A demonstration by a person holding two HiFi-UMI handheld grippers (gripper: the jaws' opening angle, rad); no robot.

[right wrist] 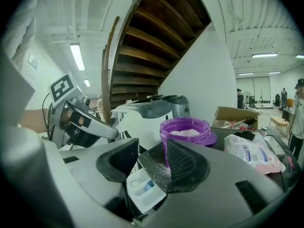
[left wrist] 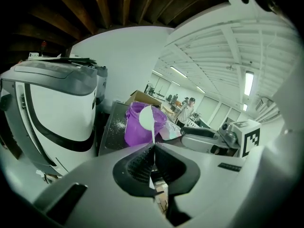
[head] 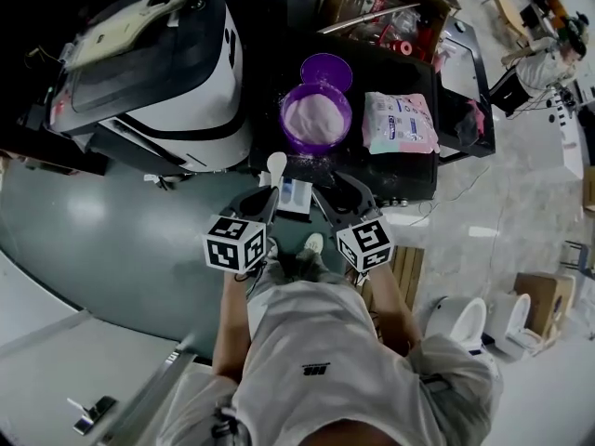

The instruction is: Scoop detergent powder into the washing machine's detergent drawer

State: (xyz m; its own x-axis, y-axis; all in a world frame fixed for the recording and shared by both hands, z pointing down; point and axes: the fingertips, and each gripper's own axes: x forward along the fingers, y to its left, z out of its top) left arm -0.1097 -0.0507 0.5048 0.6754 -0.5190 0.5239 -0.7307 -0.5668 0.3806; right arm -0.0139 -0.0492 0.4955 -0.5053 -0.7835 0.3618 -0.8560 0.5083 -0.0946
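Standing at the near edge of the black table [head: 390, 170], the person is holding both tools out over the work. At the far left is sitting the white washing machine with a dark grey lid [head: 177, 72], just beside the table.

The left gripper [head: 268, 198] is pinching the thin handle of a white plastic spoon [head: 276, 163], its jaws squeezed right down on it, and the spoon's bowl is pointing away towards the far side. It is standing so upright that I judge it is carrying no powder, though I cannot see into the bowl.

Just right of that tool, between the two of them, the white detergent drawer with a blue insert [head: 296, 196] is lying at the table's near edge. I cannot tell whether it is resting on the top or sitting just below it.

Farther back, the round purple tub of white powder [head: 316, 117] is waiting open, with its purple lid [head: 327, 68] lying behind it and spilt grains dusting the table in front.

The right gripper [head: 339, 193] is hovering with jaws wide apart and gripping nothing. A white and pink detergent bag [head: 400, 124] is lying at the right.

The scooping looks about to begin: the spoon needs reaching forward into the tub, then carrying level back to the drawer.
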